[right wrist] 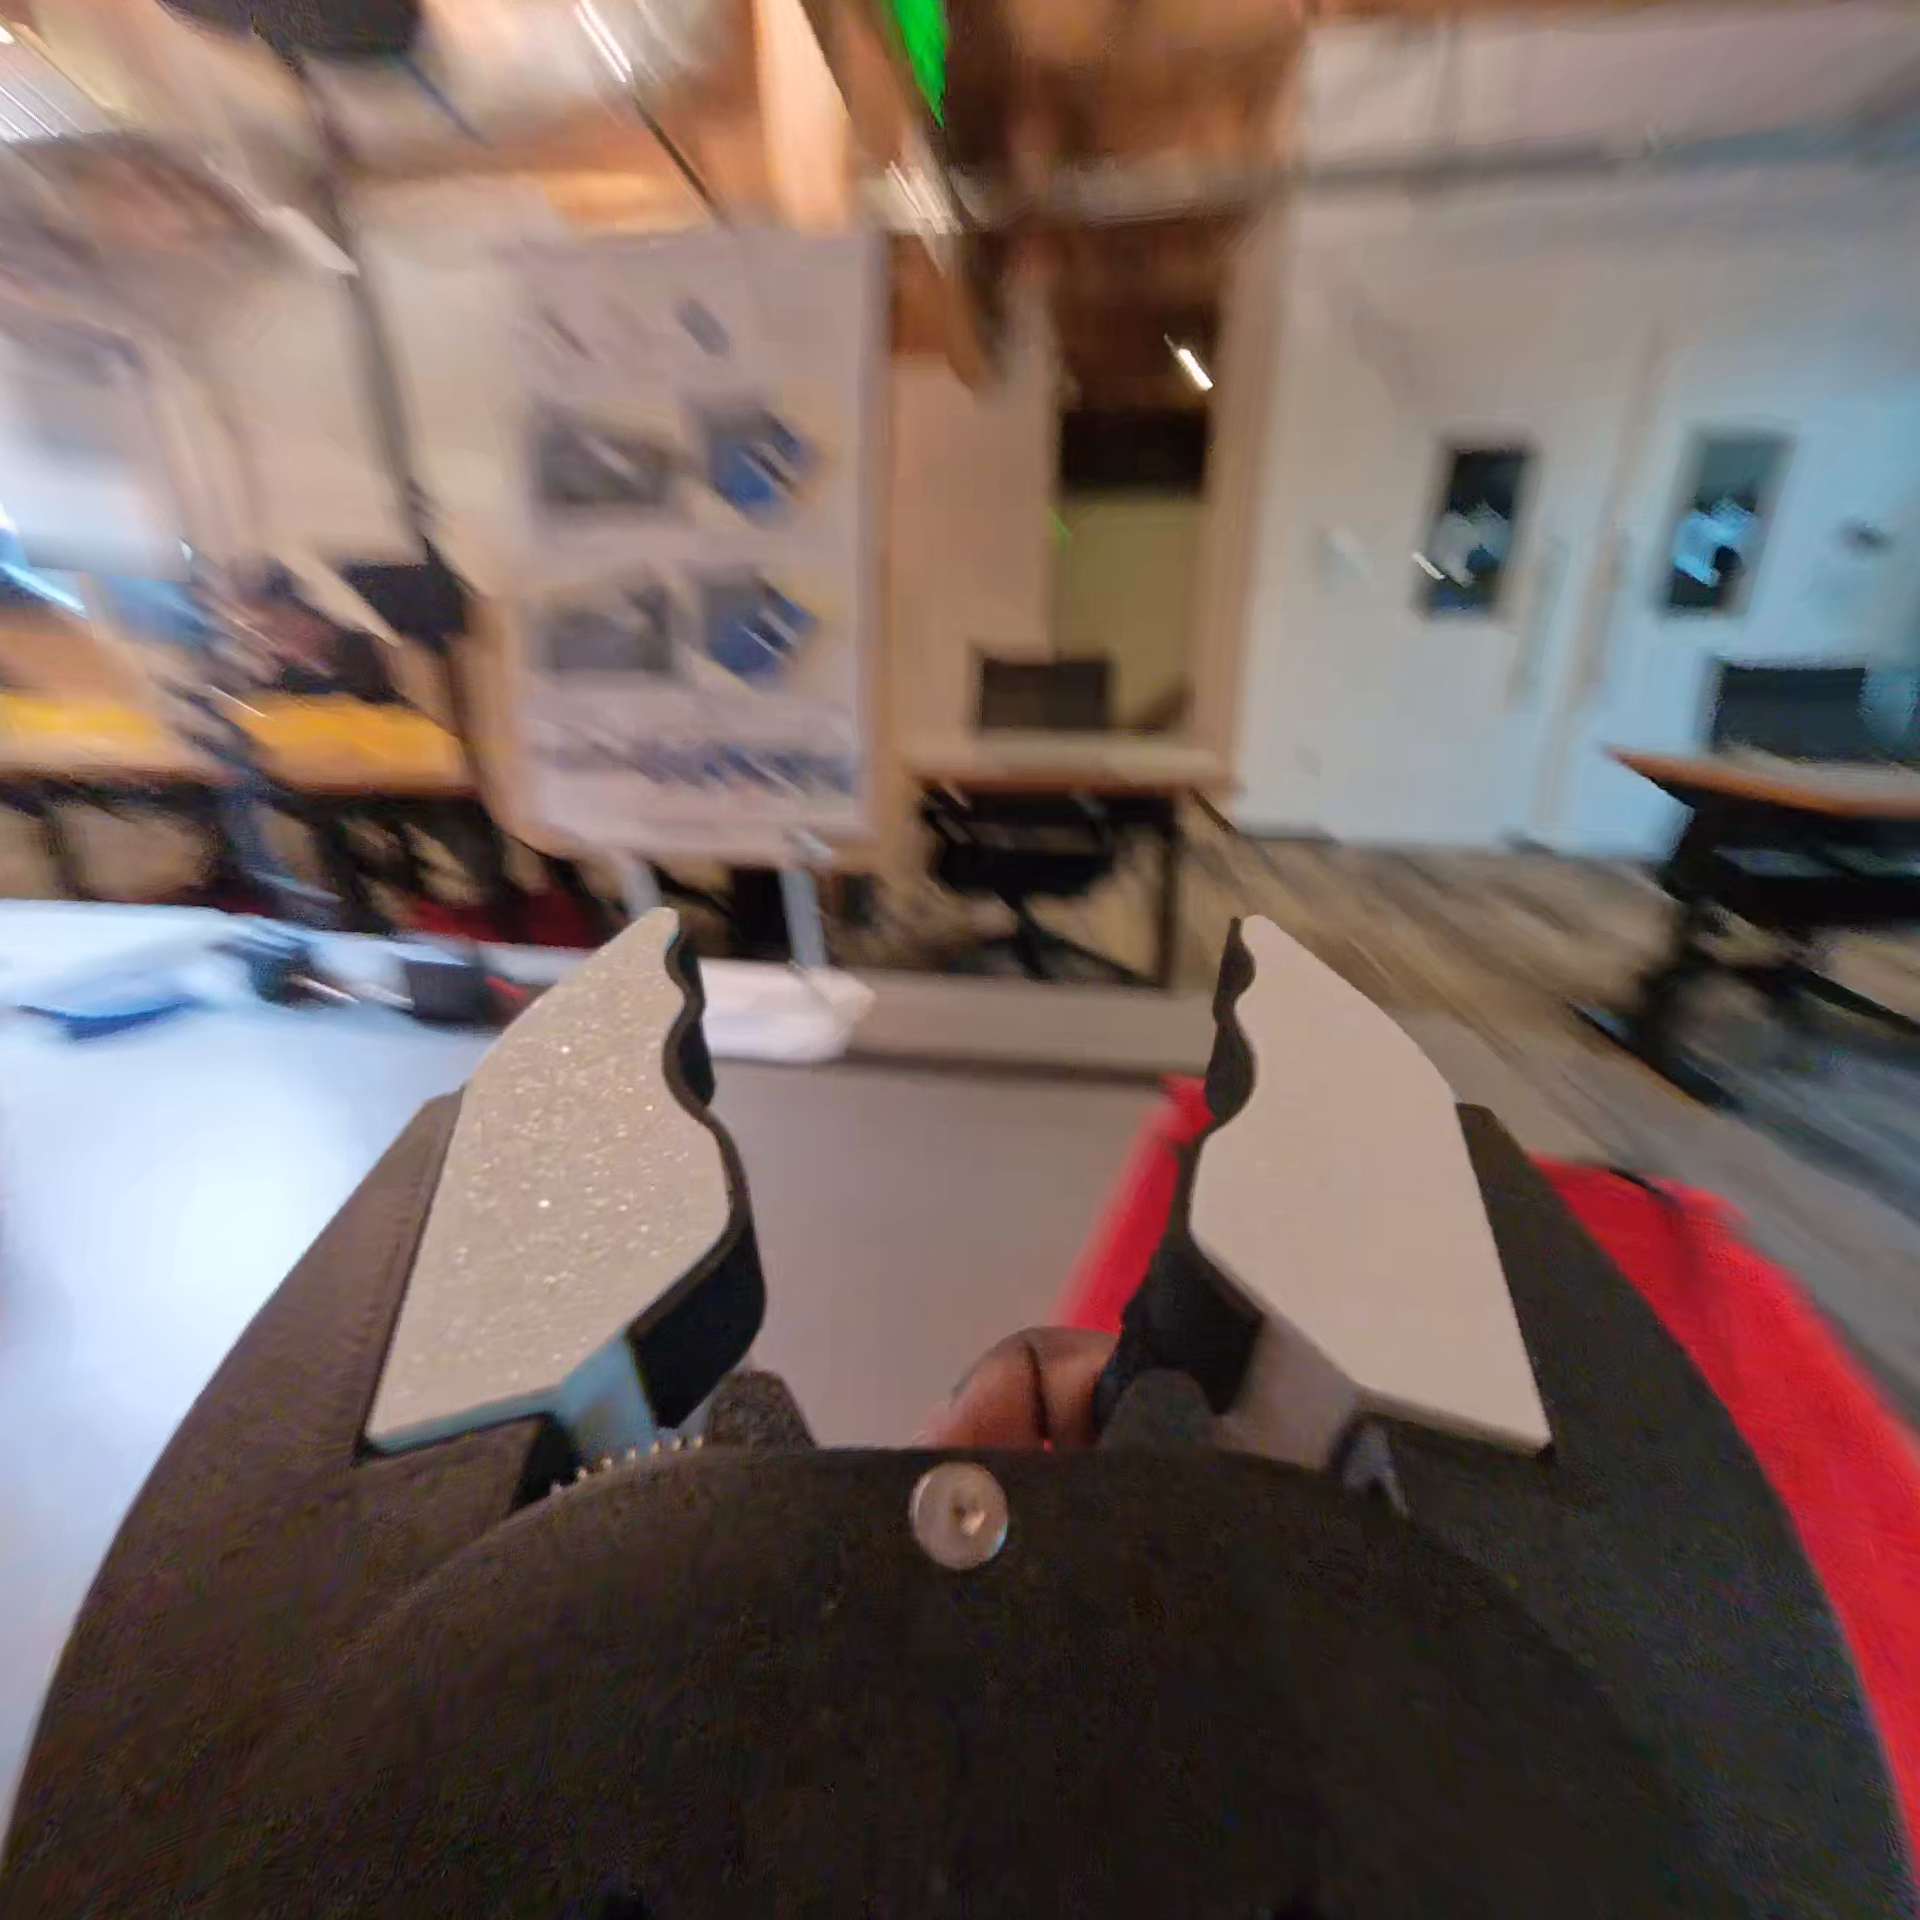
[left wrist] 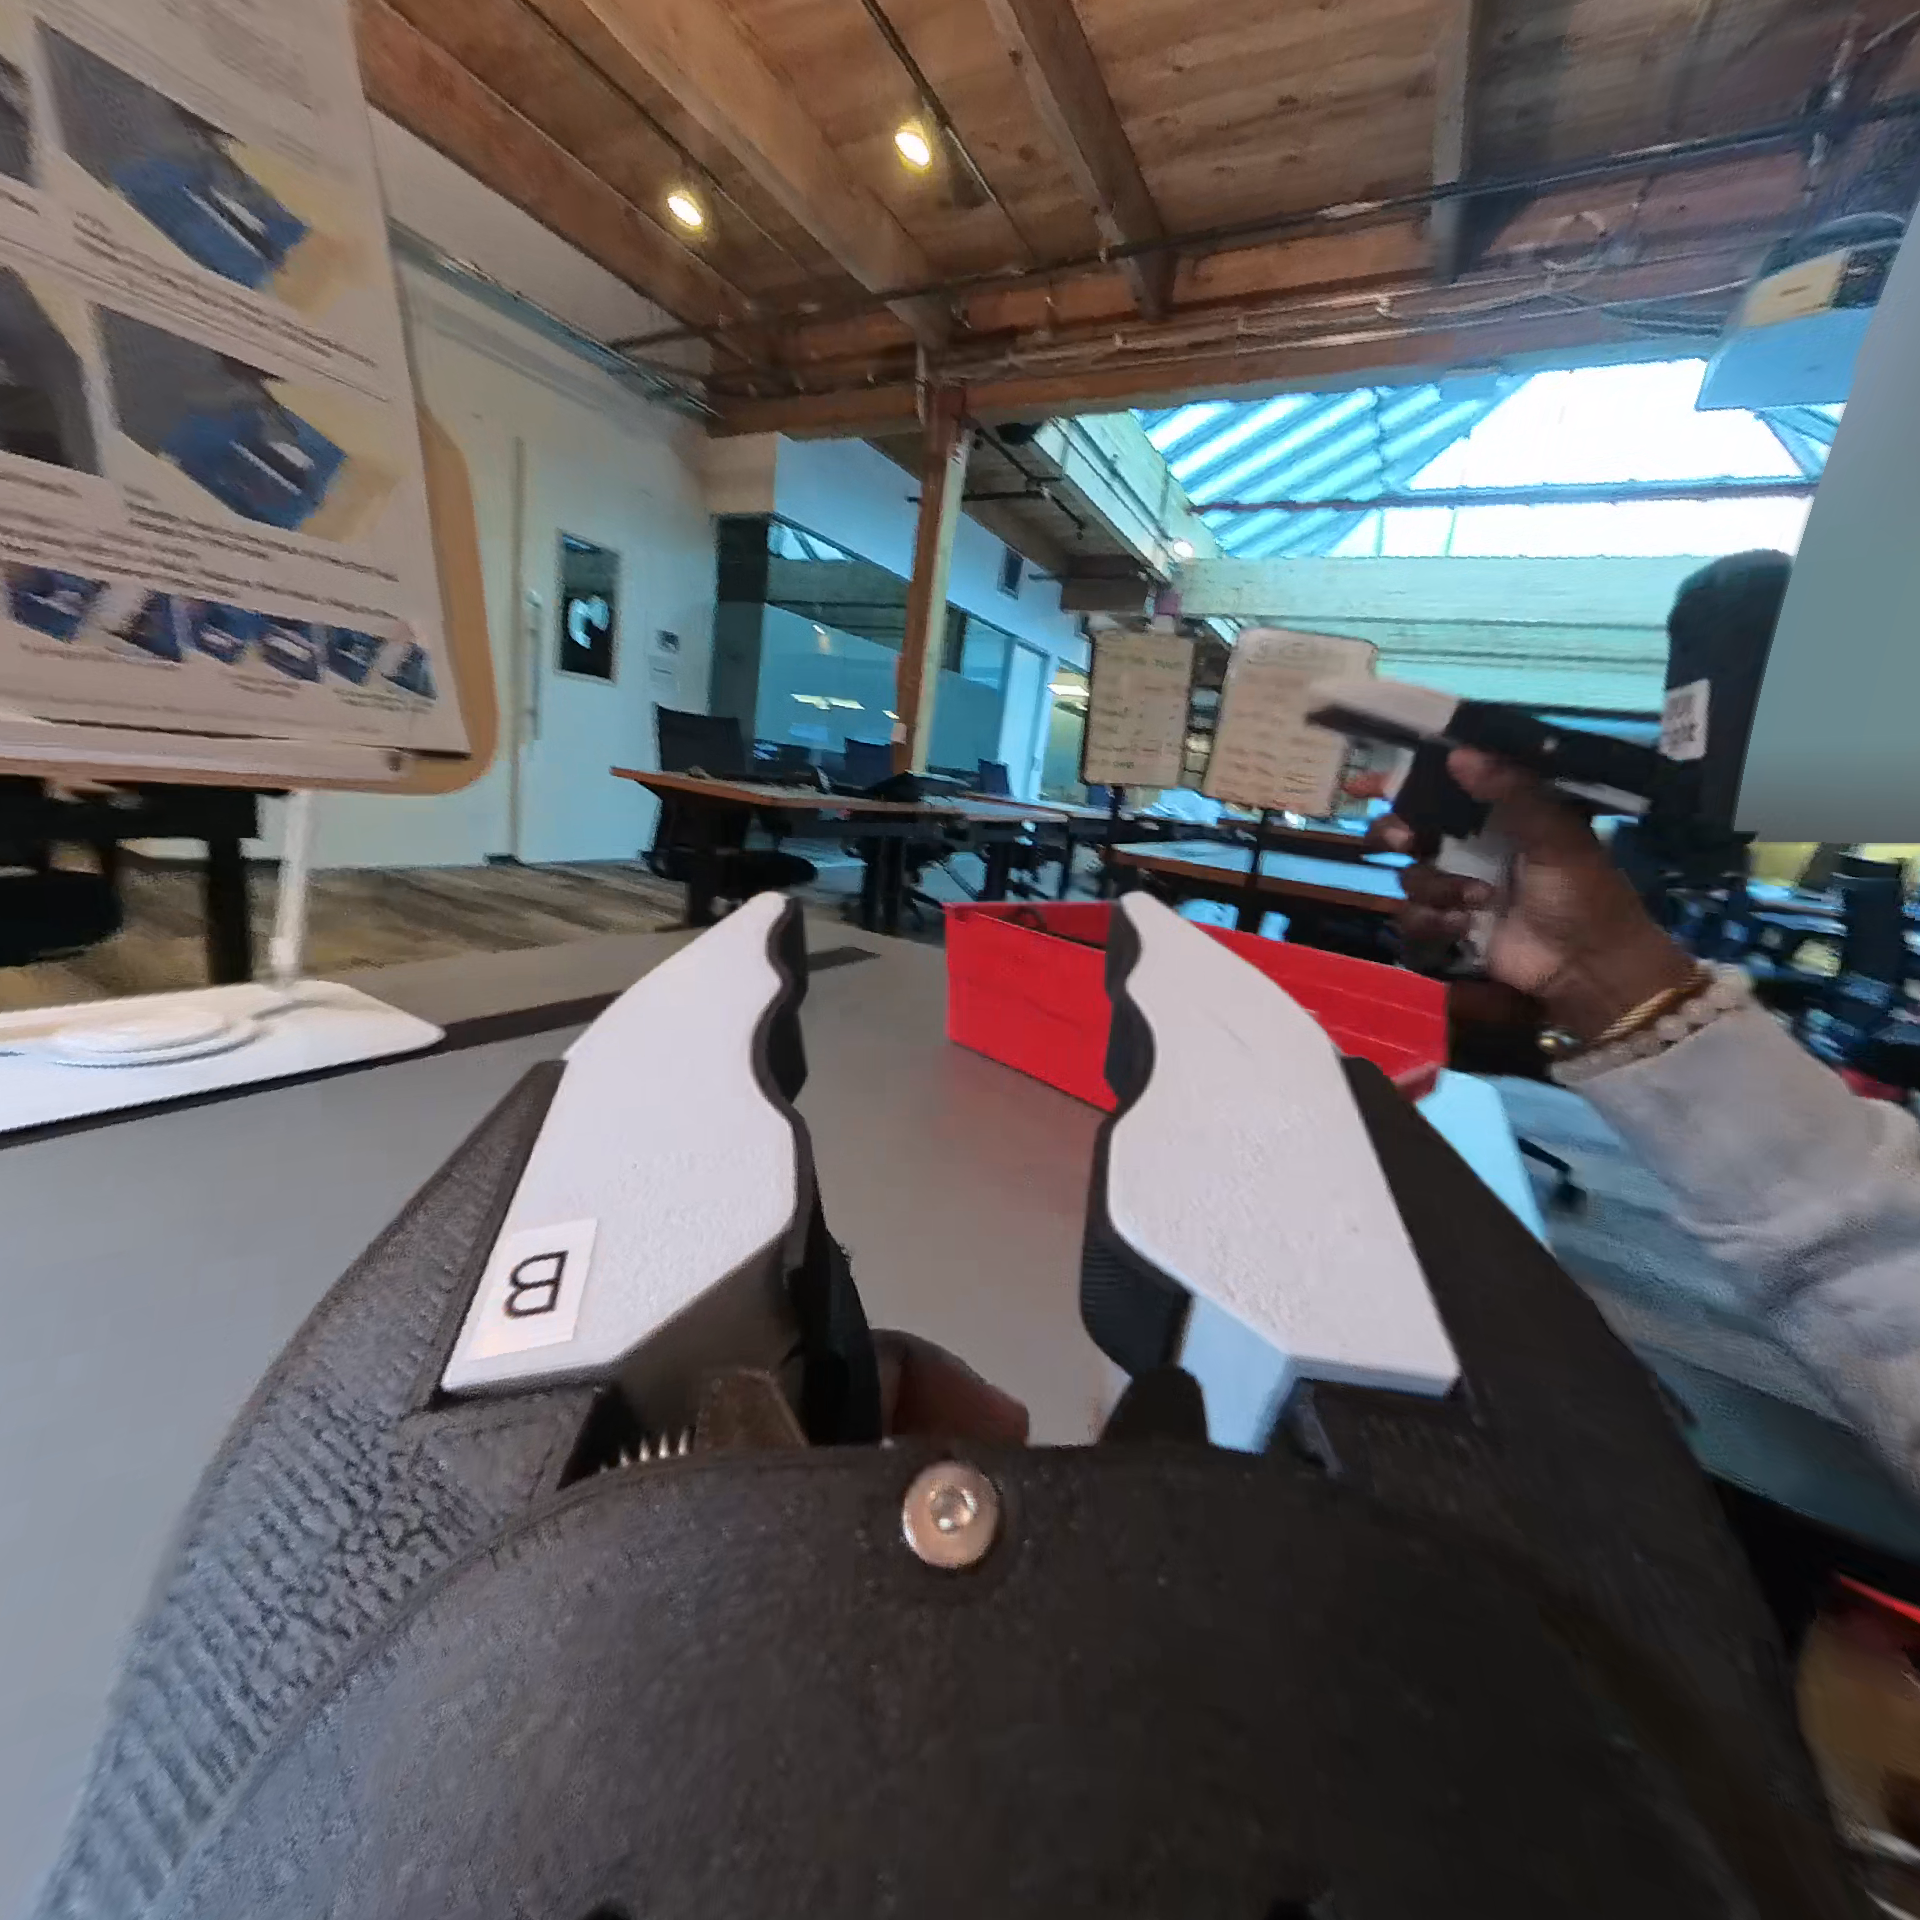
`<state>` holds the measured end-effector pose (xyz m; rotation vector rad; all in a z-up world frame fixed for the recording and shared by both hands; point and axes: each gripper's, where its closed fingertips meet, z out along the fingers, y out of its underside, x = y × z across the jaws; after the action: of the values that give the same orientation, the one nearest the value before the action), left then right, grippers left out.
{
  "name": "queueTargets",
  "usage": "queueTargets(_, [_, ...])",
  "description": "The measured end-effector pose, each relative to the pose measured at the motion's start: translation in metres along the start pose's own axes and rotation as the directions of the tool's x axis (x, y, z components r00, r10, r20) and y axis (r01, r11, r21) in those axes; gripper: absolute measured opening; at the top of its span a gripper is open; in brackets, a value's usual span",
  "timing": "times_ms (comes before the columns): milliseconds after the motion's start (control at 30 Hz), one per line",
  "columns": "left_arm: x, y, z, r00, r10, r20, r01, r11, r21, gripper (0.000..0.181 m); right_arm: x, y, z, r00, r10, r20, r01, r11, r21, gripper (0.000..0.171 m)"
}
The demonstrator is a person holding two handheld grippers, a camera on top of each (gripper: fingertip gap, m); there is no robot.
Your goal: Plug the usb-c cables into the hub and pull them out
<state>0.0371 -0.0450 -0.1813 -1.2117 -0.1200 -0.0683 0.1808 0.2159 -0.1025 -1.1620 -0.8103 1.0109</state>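
Note:
No hub and no usb-c cable shows clearly in either view. My left gripper (left wrist: 951,925) is open and empty, held low over the grey table (left wrist: 260,1247), pointing out across the room. My right gripper (right wrist: 951,961) is open and empty too, raised above the table; its view is blurred by motion. The right gripper also shows in the left wrist view (left wrist: 1382,712), held up in a hand at the right. Small dark and blue items (right wrist: 260,982) lie blurred on the table at the left of the right wrist view.
A red bin (left wrist: 1023,987) stands on the table just beyond my left fingers and shows at the right of the right wrist view (right wrist: 1766,1382). A paper sheet on a white stand (left wrist: 197,384) rises at the left, its base (left wrist: 156,1039) on the table. Desks and chairs fill the room behind.

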Motion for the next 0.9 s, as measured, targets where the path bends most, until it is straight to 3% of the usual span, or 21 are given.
queueTargets(67, [0.013,-0.009,0.001,0.999,0.01,-0.053,-0.013,0.998,-0.063,0.067,-0.057,-0.014,-0.015,0.976,0.078,0.202,-0.104,0.987,0.124,0.089])
queueTargets(200, [0.009,-0.051,-0.014,0.998,0.061,0.031,-0.056,0.99,-0.133,0.067,-0.153,0.026,-0.033,0.861,0.104,0.497,-0.133,0.991,0.022,0.093])
queueTargets(300, [-0.006,-0.081,-0.05,0.985,0.116,0.131,-0.09,0.979,-0.185,0.065,-0.183,0.078,-0.033,0.824,0.047,0.565,0.003,0.996,-0.087,0.093])
queueTargets(433, [-0.068,-0.104,-0.117,0.901,0.184,0.392,-0.059,0.949,-0.309,0.058,-0.2,0.129,-0.035,0.787,0.152,0.598,-0.01,0.972,-0.234,0.086])
queueTargets(500, [-0.111,-0.101,-0.147,0.841,0.209,0.5,0.039,0.897,-0.44,0.057,-0.199,0.132,-0.033,0.789,0.176,0.588,-0.023,0.966,-0.258,0.082])
queueTargets(567, [-0.143,-0.092,-0.159,0.845,0.168,0.508,0.154,0.834,-0.531,0.057,-0.196,0.13,-0.031,0.788,0.208,0.579,-0.062,0.963,-0.261,0.078])
queueTargets(633, [-0.165,-0.084,-0.154,0.884,-0.001,0.468,0.282,0.799,-0.531,0.057,-0.19,0.129,-0.029,0.782,0.26,0.567,-0.118,0.954,-0.274,0.074])
queueTargets(700, [-0.193,-0.068,-0.157,0.84,-0.181,0.511,0.472,0.707,-0.526,0.057,-0.185,0.127,-0.028,0.773,0.305,0.557,-0.172,0.945,-0.279,0.069])
queueTargets(767, [-0.229,-0.046,-0.176,0.763,-0.19,0.617,0.583,0.613,-0.533,0.047,-0.181,0.125,-0.027,0.775,0.323,0.543,-0.2,0.941,-0.274,0.066])
queueTargets(900, [-0.267,-0.012,-0.193,0.692,-0.134,0.71,0.654,0.532,-0.537,0.049,-0.185,0.123,-0.03,0.804,0.245,0.542,-0.143,0.964,-0.224,0.061])
